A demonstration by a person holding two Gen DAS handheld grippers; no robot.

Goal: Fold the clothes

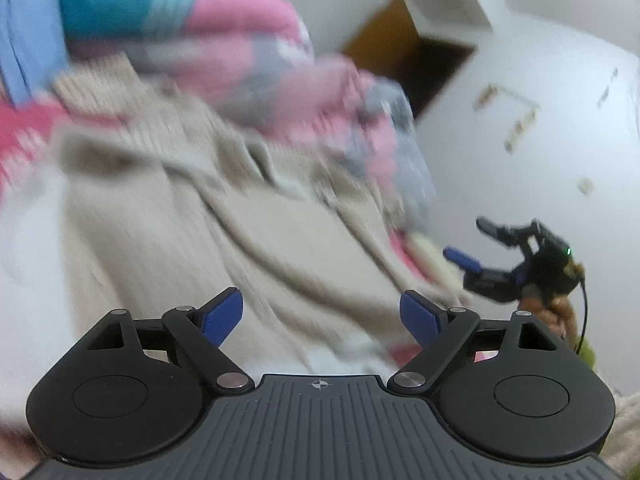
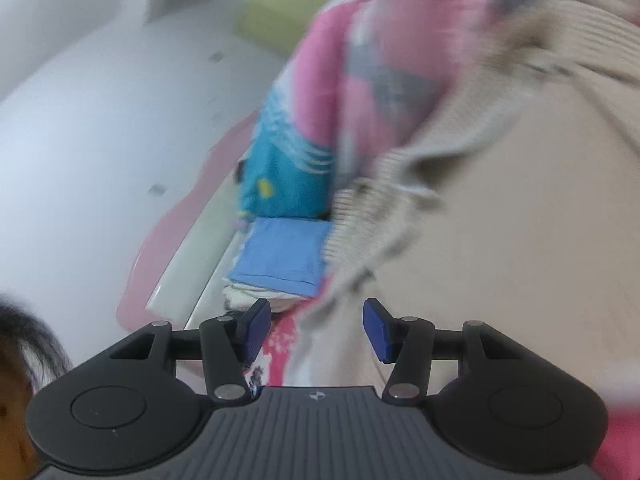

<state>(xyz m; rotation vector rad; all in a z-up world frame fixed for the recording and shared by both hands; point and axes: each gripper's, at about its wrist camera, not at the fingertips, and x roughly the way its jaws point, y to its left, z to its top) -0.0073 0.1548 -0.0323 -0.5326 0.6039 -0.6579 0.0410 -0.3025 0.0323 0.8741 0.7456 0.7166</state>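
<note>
The beige ribbed sweater (image 1: 192,208) lay rumpled just before a pink-and-grey garment (image 1: 304,92). Both tools, left (image 1: 322,314) and right (image 2: 316,330), stood open, holding nothing. Better to pinch the sweater's hem corners and spread it flat first.

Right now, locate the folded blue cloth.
Right wrist view, lower centre: the folded blue cloth lies below the teal garment, left of the beige sweater.
</note>
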